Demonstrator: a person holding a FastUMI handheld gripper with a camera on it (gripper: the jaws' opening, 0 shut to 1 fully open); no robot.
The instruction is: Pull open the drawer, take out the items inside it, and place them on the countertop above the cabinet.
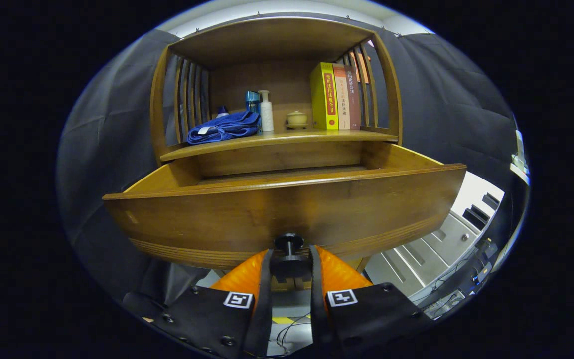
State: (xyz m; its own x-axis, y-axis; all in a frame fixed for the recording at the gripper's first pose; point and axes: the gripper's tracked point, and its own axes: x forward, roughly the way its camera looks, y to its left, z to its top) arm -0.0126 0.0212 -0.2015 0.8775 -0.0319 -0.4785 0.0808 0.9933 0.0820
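Observation:
The wooden drawer (pixel 287 209) of the cabinet stands pulled out toward me, its front panel wide across the view. Its black round knob (pixel 289 252) sits between my two orange fingers (pixel 247 271), and both press on its sides. My gripper (pixel 289 259) is shut on the knob, just below the drawer front. The drawer's inside is hidden behind the front panel; I see just its side walls and back edge. Above it lies the countertop (pixel 277 139) with a folded blue cloth (pixel 224 127), a white pump bottle (pixel 266 112), a small cream lidded pot (pixel 297 118) and upright books (pixel 334 97).
Slatted wooden sides and a top board enclose the countertop shelf. A blue box (pixel 252 100) stands behind the cloth. To the lower right are grey metal cabinets (pixel 431 244) and cables (pixel 459 294) on the floor. Black cloth walls surround the cabinet.

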